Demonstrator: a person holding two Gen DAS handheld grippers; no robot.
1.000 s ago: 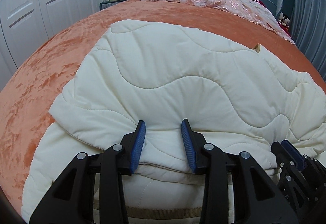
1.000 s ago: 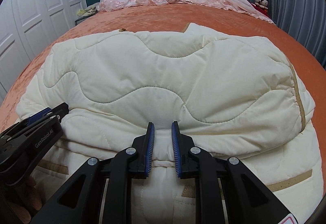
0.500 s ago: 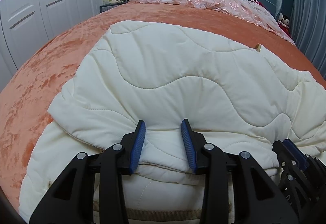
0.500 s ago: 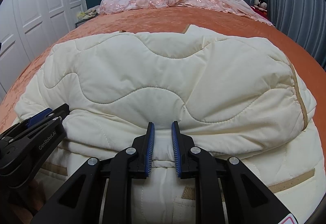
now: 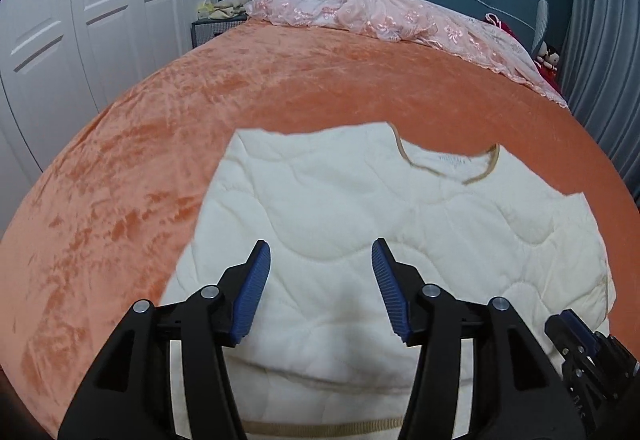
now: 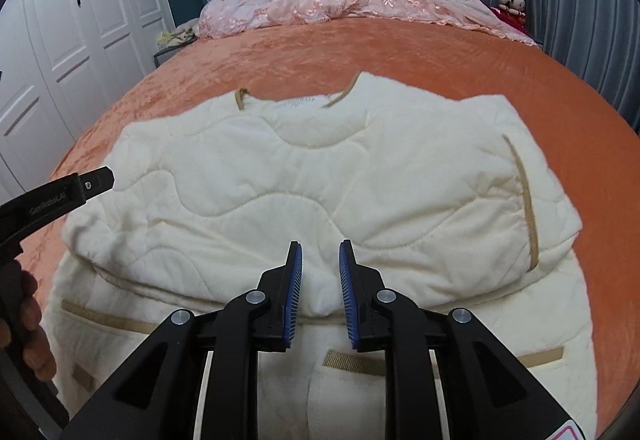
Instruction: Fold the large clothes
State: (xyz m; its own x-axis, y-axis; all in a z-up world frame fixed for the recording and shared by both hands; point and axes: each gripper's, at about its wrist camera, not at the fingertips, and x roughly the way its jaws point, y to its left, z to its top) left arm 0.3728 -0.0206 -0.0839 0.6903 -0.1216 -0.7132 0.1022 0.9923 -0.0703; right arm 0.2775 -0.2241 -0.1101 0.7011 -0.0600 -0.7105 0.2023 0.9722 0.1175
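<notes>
Jacket: your cream quilted jacket (image 6: 312, 175) lies flat on the orange bed (image 6: 400, 51), collar toward the headboard, lower part doubled up over the body.
Handling: likely soft, puffy and light, so folds may spring back; pinch the thick folded edge or the tan-trimmed hem.
Left tongs (image 5: 318, 288): released, having just been opening, nothing between them.
Right tongs (image 6: 320, 296): narrowly parted above the fold, gripping nothing.
Beyond: pink bedspread (image 6: 340, 3), white wardrobe (image 6: 60, 51).
</notes>
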